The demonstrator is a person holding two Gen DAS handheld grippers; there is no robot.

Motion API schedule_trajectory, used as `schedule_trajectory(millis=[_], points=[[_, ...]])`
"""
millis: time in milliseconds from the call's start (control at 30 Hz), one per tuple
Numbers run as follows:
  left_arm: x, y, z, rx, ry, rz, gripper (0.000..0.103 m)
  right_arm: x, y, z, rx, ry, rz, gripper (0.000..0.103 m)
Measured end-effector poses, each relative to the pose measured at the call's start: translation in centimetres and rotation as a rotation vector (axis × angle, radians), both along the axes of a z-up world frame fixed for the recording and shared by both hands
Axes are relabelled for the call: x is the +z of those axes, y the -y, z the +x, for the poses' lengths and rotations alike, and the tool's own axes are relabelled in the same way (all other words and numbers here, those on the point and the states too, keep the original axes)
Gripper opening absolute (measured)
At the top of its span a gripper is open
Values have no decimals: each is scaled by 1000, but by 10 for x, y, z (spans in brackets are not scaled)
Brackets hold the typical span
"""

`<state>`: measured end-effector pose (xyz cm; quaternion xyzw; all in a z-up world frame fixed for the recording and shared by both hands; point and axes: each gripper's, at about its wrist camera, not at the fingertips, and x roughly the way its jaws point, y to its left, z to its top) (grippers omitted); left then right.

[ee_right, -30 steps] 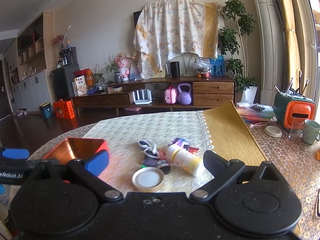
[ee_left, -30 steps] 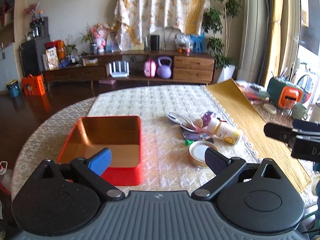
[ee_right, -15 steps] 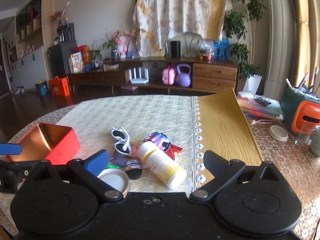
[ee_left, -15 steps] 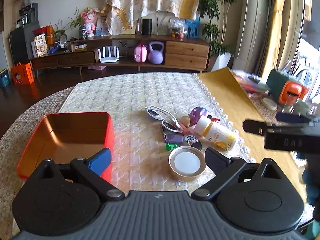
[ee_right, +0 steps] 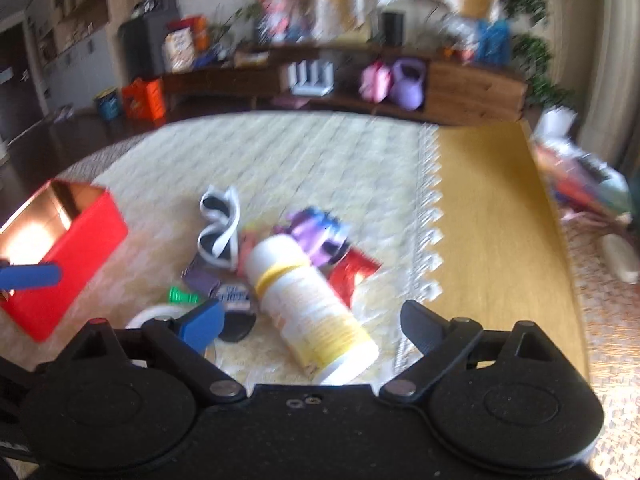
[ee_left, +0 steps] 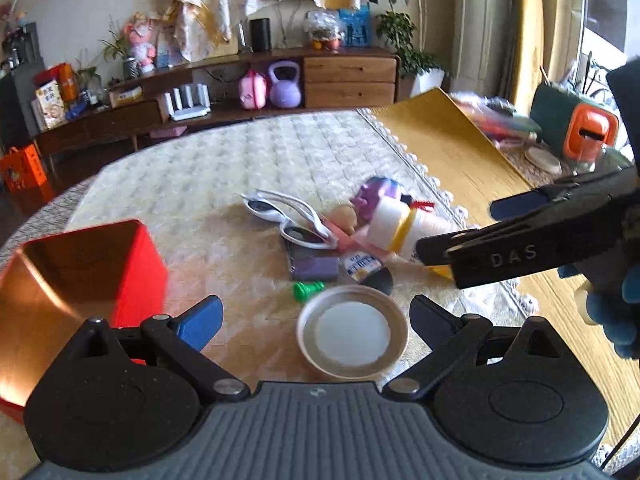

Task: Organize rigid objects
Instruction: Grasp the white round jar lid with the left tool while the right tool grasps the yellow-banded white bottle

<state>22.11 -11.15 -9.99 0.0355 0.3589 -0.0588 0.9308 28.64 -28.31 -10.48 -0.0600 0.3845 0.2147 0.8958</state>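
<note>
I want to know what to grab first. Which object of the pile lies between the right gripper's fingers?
The white bottle with yellow band, lying on its side; the others lie farther left.

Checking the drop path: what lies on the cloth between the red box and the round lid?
Nothing: in the left wrist view, the cloth between the red box and the round lid is bare.

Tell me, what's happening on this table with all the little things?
A person holds a gripper in each hand over a pile of small things. The left gripper hangs open by a round metal lid. The right gripper is open around a white and yellow plastic bottle lying on its side; its jaws have just been closing a little, not yet squeezing it. The open red tin box sits empty to the left.
</note>
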Motion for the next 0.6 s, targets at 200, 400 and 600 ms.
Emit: schedule_trajectory(millis=[200,400,600], points=[[-22,8,6,-34,-35,3,100,-14,-5,10,70,-34,-35,87],[-37,11,15,-34,-58,12,100,-20,-10,16,104,-44,-82,78],[-43,13,20,-25,-45,24,100,-23,-10,20,100,-40,-91,69]])
